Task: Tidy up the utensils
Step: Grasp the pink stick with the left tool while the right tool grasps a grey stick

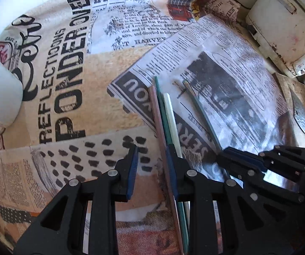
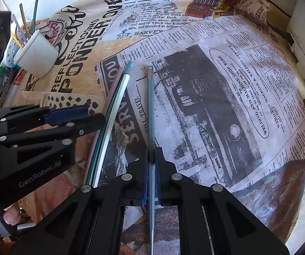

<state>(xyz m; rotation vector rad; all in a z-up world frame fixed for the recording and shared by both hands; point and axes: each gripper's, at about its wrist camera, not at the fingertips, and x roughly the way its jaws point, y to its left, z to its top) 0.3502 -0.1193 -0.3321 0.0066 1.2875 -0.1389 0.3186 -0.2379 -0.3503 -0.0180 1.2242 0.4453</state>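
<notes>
While right jaws clamp grey stick [image 2: 151, 114] | left jaws apart, three sticks [image 1: 167, 114] beside.

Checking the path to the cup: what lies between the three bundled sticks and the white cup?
Only bare printed tablecloth between sticks and cup, in the right wrist view.

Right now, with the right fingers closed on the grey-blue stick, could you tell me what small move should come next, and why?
Probably lift the right gripper a little. It is shut on the grey-blue stick, which still lies along the newspaper. Raising it clears the pink, green and white sticks beside it, on the way to the white cup that already holds sticks.
</notes>
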